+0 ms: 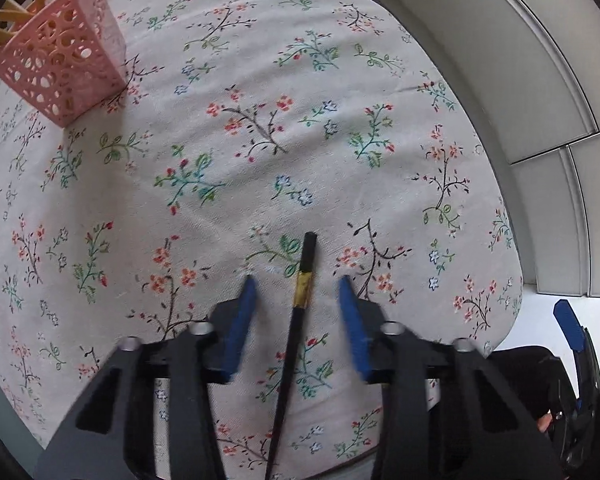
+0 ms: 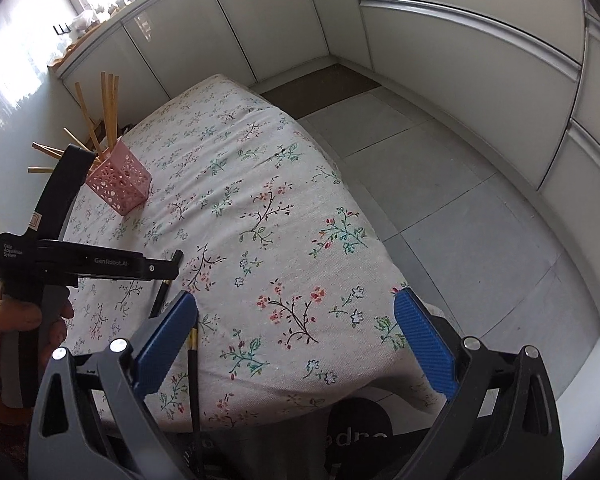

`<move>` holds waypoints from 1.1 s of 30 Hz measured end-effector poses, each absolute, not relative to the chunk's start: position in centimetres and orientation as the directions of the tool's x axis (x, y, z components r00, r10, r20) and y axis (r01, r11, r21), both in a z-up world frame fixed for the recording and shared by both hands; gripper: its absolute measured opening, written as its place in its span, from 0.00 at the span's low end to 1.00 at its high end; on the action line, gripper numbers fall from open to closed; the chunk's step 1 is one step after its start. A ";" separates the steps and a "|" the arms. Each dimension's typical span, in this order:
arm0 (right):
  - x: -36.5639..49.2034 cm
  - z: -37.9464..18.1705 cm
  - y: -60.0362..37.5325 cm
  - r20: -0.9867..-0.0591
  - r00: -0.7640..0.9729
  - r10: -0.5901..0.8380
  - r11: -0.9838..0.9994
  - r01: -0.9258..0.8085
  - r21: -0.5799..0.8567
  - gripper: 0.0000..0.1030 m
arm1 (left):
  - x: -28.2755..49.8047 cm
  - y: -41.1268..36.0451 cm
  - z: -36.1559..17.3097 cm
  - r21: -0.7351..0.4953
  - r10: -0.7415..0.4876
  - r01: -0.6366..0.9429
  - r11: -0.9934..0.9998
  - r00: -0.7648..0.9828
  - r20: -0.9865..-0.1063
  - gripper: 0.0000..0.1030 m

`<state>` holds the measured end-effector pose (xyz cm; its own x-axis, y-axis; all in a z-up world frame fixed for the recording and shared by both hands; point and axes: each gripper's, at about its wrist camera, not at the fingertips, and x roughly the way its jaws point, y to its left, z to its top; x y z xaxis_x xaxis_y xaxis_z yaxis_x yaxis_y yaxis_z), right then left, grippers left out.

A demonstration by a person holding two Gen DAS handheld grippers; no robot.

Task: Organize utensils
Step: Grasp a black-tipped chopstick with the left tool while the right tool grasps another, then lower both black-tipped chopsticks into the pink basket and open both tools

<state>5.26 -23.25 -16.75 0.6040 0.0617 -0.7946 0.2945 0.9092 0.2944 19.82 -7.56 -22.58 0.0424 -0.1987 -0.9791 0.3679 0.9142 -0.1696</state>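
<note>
A black chopstick with a gold band (image 1: pixel 300 312) lies on the floral tablecloth between the open blue fingers of my left gripper (image 1: pixel 298 280), which hovers just over it without touching. Another black chopstick with a gold band (image 2: pixel 193 368) lies near the table's front edge, beside the left finger of my right gripper (image 2: pixel 296 304), which is open and empty. The first chopstick shows under the left gripper in the right wrist view (image 2: pixel 162 296). A pink perforated basket (image 1: pixel 60 60) at the far left holds several wooden chopsticks (image 2: pixel 108 108).
The table (image 2: pixel 260 200) is covered with a floral cloth. White cabinets (image 2: pixel 460 40) line the walls, with grey tiled floor (image 2: pixel 440 184) to the right of the table. The left gripper body (image 2: pixel 68 260) is held in a hand at the left.
</note>
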 end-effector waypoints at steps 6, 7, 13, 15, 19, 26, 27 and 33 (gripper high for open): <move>5.6 -16.8 -22.6 -0.798 0.599 0.057 0.915 0.289 0.282 0.94 | 19.2 -9.0 -23.1 -0.093 -0.147 0.447 0.890 0.088 -0.985 0.14; 5.8 -16.9 -22.5 -0.800 0.597 0.059 0.916 0.286 0.280 0.94 | 19.0 -9.2 -23.1 -0.066 -0.130 0.465 0.883 0.107 -0.986 0.06; 7.3 -17.4 -20.2 -0.834 0.549 0.056 0.943 0.245 0.224 0.94 | 19.0 -7.1 -22.9 -0.130 -0.209 0.442 0.888 0.136 -0.968 0.06; 8.1 -17.8 -18.8 -0.855 0.516 0.050 0.957 0.220 0.189 0.94 | 18.8 -5.8 -22.3 -0.170 -0.253 0.427 0.888 0.146 -0.956 0.06; 10.1 -19.0 -15.5 -0.902 0.432 0.025 0.981 0.161 0.104 0.94 | 18.3 -2.0 -20.0 -0.223 -0.318 0.381 0.897 0.205 -0.926 0.06; 13.2 -22.0 -12.6 -0.957 0.285 0.060 0.987 0.128 0.100 0.76 | 17.6 1.1 -14.9 -0.240 -0.352 0.332 0.912 0.334 -0.874 0.06; 13.4 -21.9 -12.2 -0.955 0.293 0.050 0.989 0.118 0.088 0.63 | 17.4 1.5 -14.6 -0.241 -0.353 0.327 0.914 0.346 -0.869 0.06; 14.5 -21.8 -11.7 -0.960 0.275 0.052 0.989 0.117 0.087 0.08 | 16.4 5.0 -12.1 -0.271 -0.369 0.278 0.922 0.407 -0.836 0.06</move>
